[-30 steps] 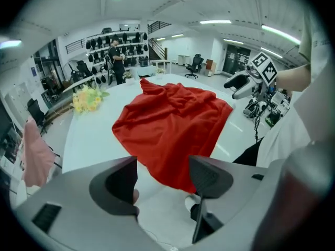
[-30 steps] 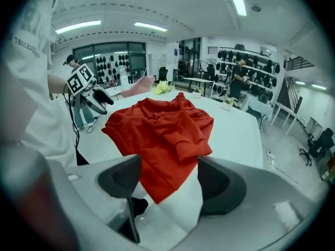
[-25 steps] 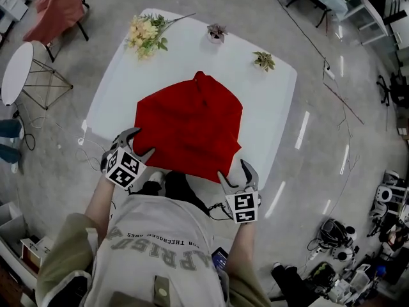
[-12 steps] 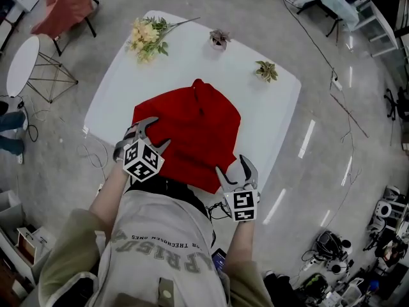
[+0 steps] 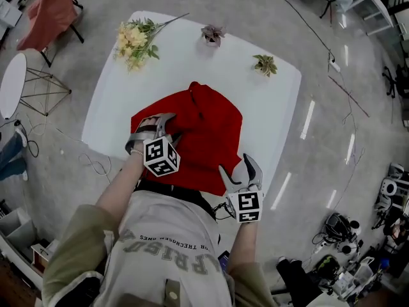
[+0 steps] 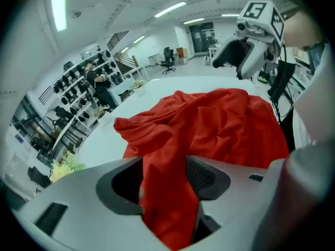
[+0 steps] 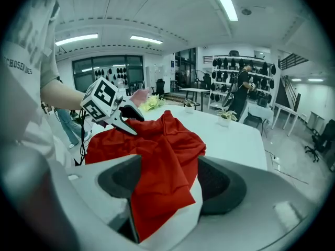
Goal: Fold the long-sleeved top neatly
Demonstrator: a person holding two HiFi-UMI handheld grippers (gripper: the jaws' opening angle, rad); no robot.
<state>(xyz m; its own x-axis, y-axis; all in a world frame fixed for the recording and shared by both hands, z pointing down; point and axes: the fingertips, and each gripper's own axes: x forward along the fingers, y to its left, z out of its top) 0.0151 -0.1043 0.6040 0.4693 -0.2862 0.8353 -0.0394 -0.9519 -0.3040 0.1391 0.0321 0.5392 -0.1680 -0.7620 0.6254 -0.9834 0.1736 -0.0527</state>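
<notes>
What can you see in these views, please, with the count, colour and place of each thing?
top: one, red, partly folded on the near half of the table
table: one, white, middle of the head view
flowers: one bunch, yellow with green stems, far left corner of the table
plants: two, small, in pots, along the table's far edge
side table: one, white, round, on the floor at left
chair: one, draped in dull red, floor at top left
left gripper: one, grey, over the top's left part, jaws just closing further on a fold of it
right gripper: one, grey, at the top's near right corner, cloth held between its jaws
</notes>
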